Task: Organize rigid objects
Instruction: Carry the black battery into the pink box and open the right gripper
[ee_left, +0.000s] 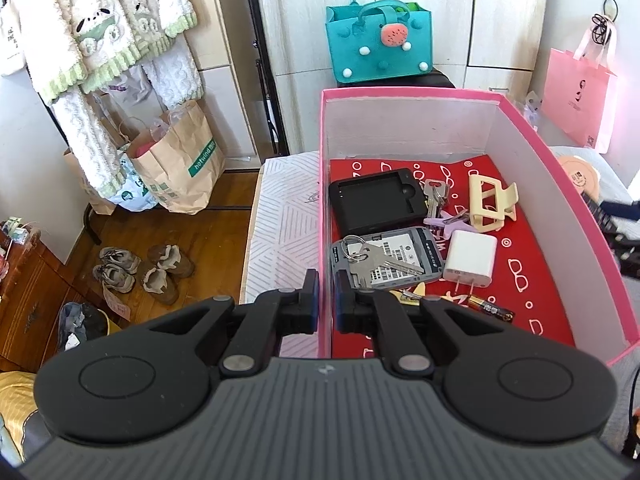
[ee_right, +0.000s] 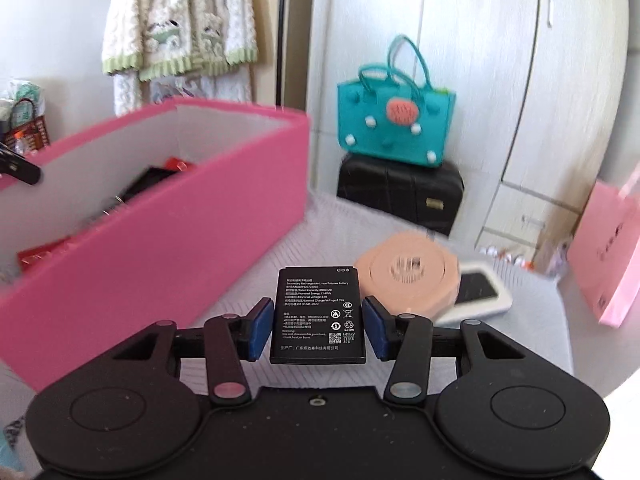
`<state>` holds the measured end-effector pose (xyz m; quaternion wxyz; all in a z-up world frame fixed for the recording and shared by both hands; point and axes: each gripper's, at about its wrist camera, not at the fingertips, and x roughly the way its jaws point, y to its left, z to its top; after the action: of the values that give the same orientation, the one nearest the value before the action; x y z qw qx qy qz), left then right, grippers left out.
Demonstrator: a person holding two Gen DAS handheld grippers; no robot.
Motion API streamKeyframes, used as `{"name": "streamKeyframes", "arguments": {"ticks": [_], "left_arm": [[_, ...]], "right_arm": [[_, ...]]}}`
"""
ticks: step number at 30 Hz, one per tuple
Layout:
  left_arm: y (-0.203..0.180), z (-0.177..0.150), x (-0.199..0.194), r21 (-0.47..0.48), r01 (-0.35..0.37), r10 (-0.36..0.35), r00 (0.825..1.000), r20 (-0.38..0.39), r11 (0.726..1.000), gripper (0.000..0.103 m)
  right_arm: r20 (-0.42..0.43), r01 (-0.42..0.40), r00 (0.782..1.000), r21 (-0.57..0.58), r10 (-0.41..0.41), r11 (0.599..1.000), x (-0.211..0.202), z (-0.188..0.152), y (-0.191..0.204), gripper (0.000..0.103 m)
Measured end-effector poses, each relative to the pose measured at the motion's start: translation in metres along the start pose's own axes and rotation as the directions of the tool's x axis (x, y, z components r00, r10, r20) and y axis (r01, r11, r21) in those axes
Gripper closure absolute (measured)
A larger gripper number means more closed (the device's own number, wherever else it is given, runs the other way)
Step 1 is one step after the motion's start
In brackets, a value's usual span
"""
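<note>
Flat black battery (ee_right: 319, 314) pinched by its long edges in right gripper (ee_right: 319, 328), held above the bed right of pink box (ee_right: 168, 248). Looks light, stiff, slick-skinned; edge hold seems right. Peach disc (ee_right: 408, 276) close ahead. Left gripper (ee_left: 325, 300) narrow, straddling the box wall.

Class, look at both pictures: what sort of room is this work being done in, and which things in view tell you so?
Most likely a bedroom at home. Fluffy robes hang on the left, tall wardrobe doors fill the back wall, shoes sit on the wooden floor, and the pink box seems to rest on a mattress.
</note>
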<state>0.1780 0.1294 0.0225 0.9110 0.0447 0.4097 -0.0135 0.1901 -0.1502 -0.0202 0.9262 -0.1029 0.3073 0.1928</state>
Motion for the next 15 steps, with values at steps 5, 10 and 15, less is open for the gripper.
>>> {"name": "streamKeyframes", "arguments": {"ticks": [5, 10, 15], "left_arm": [[0.002, 0.002, -0.006, 0.029, 0.015, -0.015, 1.0, -0.011, 0.999, 0.096], [0.009, 0.002, -0.007, 0.012, 0.051, -0.051, 0.998, -0.03, 0.999, 0.096], [0.013, 0.003, -0.01, 0.017, 0.074, -0.073, 0.996, -0.046, 0.997, 0.096]], "right_arm": [[0.093, -0.062, 0.994, -0.002, 0.062, 0.998, -0.035, 0.024, 0.005, 0.049], [0.125, -0.374, 0.923, 0.077, 0.363, 0.924, -0.052, 0.049, 0.014, 0.049], [0.02, -0.591, 0.807, 0.039, 0.59, 0.806, -0.041, 0.073, 0.051, 0.049]]}}
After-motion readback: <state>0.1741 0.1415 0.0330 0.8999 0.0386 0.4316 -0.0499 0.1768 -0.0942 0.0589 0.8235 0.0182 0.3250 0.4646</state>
